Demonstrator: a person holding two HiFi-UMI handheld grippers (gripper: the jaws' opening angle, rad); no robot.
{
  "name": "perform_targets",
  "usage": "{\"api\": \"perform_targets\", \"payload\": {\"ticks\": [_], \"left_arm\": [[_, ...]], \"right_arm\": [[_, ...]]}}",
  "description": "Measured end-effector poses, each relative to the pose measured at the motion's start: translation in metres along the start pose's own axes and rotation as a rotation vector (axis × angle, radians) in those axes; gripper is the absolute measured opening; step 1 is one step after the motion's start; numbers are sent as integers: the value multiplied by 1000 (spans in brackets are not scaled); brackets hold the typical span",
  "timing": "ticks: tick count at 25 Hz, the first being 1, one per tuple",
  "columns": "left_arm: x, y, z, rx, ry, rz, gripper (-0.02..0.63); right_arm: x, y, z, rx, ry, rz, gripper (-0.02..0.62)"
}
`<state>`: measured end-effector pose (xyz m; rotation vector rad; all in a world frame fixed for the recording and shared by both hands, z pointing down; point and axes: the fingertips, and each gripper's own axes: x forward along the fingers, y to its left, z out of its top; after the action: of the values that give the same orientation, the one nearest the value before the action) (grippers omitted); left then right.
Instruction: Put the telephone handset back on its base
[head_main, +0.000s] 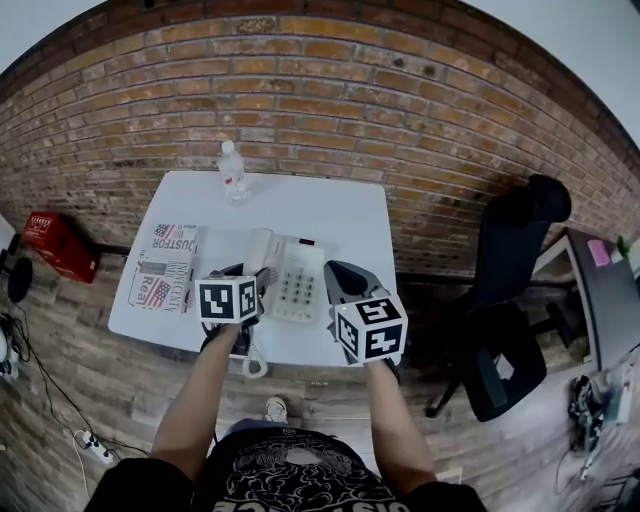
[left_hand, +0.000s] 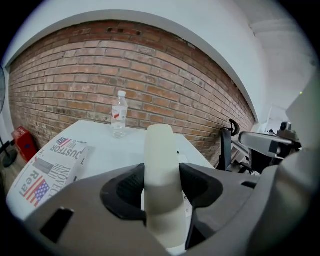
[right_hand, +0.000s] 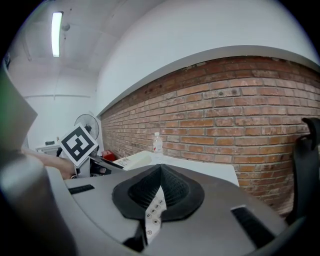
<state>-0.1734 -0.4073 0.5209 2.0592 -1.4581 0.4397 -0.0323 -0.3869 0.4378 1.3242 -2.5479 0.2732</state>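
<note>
Black-padded jaws of the left gripper (left_hand: 161, 192) are clamped on the cream handset (left_hand: 160, 150), which is held along the left side of the base (head_main: 298, 283); contact with it cannot be told. The right gripper (right_hand: 157, 192) is seen closed on nothing, just right of the base. A newspaper (head_main: 163, 265) and a bottle (head_main: 232, 172) are set on the white table (head_main: 335, 205).

A person's left forearm (head_main: 190, 405) and right forearm (head_main: 398, 425) reached forward side by side, each hand holding a gripper. The left gripper (left_hand: 161, 186) had its jaws clamped on a handset (left_hand: 160, 155); the right gripper (right_hand: 158, 189) had its jaws closed together, holding nothing
</note>
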Motion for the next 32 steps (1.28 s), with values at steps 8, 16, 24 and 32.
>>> {"api": "perform_targets", "payload": {"ticks": [8, 16, 24, 32], "left_arm": [[35, 5, -4, 1, 75, -4, 219], [63, 7, -10, -9, 117, 20, 218], [76, 12, -16, 2, 130, 71, 218], [82, 14, -25, 9, 148, 84, 219]], "right_arm": [[8, -6, -3, 19, 9, -50, -2], [11, -12, -11, 32, 20, -85, -2], [12, -22, -17, 43, 31, -108, -3], [16, -25, -19, 46, 32, -105, -2]]}}
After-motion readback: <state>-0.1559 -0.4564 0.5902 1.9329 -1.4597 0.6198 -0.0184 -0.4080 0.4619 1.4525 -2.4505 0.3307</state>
